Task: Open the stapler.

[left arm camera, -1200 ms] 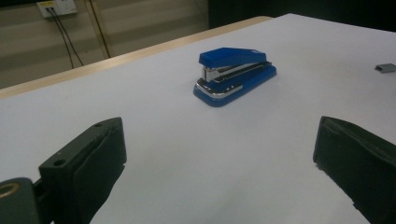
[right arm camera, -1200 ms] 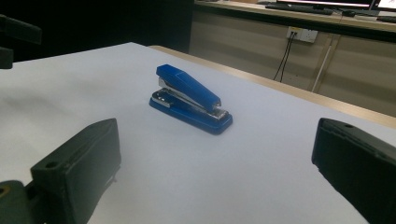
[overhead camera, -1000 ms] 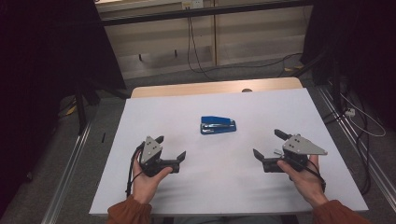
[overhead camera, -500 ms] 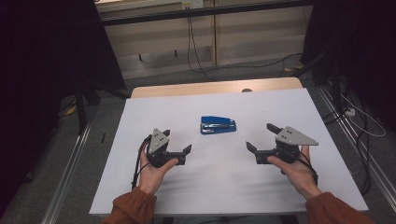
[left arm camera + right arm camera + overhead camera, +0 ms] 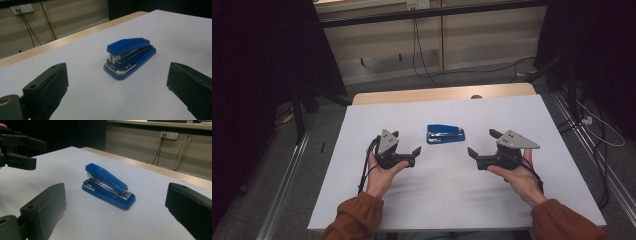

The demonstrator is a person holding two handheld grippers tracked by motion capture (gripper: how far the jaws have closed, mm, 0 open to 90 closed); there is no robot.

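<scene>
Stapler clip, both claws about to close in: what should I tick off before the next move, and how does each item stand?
1. Left claw open: ok, jaws spread wide in the left gripper view.
2. Right claw open: ok.
3. Stapler free and flat on the white table, touching neither claw: ok.
4. Stapler arm shut down on its base: ok.
5. Stapler between the two claws, each aimed at it: ok.
6. Staples loaded: cannot tell.
</scene>
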